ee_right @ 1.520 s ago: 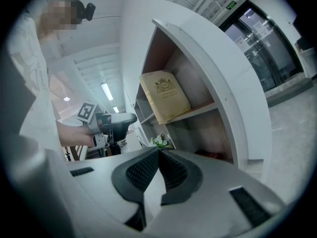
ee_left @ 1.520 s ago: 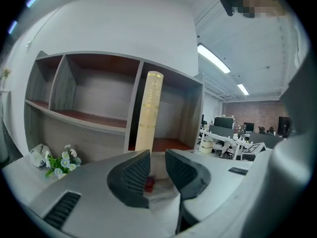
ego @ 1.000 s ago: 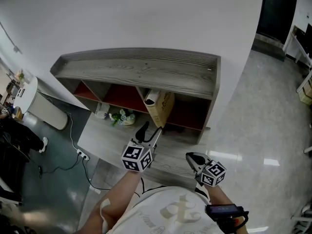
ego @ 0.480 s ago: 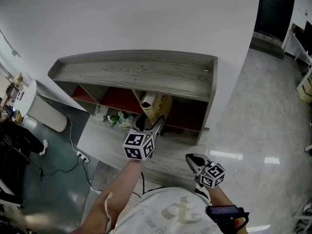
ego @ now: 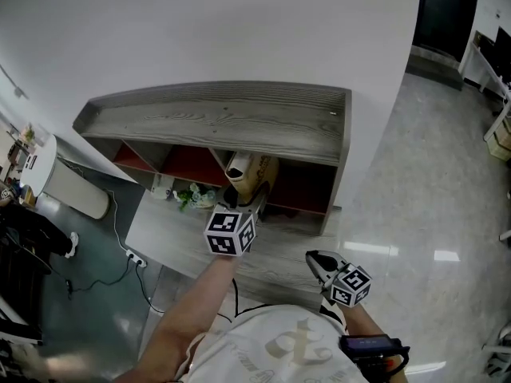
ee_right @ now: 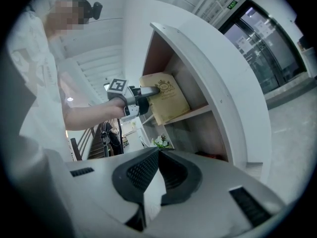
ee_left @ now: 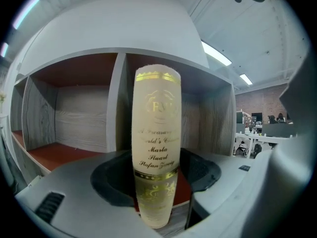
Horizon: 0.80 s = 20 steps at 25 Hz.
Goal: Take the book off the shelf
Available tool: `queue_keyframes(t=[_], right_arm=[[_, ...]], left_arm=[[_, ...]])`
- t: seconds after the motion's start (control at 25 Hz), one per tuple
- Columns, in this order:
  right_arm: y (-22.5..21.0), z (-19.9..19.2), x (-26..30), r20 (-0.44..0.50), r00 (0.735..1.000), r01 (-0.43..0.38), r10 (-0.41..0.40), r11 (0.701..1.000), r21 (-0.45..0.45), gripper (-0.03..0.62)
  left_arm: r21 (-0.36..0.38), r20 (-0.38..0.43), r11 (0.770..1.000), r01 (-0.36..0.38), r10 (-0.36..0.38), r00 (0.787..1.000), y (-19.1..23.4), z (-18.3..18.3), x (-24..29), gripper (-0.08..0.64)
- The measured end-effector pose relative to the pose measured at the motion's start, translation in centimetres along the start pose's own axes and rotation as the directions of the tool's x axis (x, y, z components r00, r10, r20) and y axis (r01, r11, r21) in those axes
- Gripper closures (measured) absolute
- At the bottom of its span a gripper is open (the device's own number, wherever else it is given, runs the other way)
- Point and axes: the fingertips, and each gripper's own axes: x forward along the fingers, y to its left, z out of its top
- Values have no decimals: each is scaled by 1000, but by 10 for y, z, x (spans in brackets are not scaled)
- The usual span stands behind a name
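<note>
A tan book with gold lettering stands leaning in the middle compartment of the grey wooden shelf unit. My left gripper reaches into that compartment. In the left gripper view the book's spine stands upright between the two jaws, which are wide and closing. The dark pads flank the spine and do not visibly press on it. The right gripper view shows the book and the left gripper at its edge. My right gripper hangs low near my body, shut and empty.
A small bunch of flowers and a white object lie in the left compartment. A white round bin and a cable with a power strip are on the floor at left. A dark doorway is at the far right.
My left gripper has moved forward and up into the shelf, and its jaws now stand on either side of the book's spine. The right gripper has stayed put.
</note>
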Motion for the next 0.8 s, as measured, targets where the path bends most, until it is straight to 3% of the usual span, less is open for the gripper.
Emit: queue_keyframes(t=[0.36, 0.52, 0.8], right_arm=[[-5, -4, -3, 1, 1000, 13, -13, 1000, 19, 591], [-6, -8, -5, -1, 1000, 17, -17, 999, 31, 590], [-7, -10, -6, -5, 1000, 22, -22, 999, 30, 589]], left_arm=[[24, -18, 997, -70, 70, 997, 0, 0, 12, 268], [26, -24, 993, -114, 115, 993, 5, 0, 14, 314], [43, -18, 992, -116, 117, 993, 6, 0, 15, 320]])
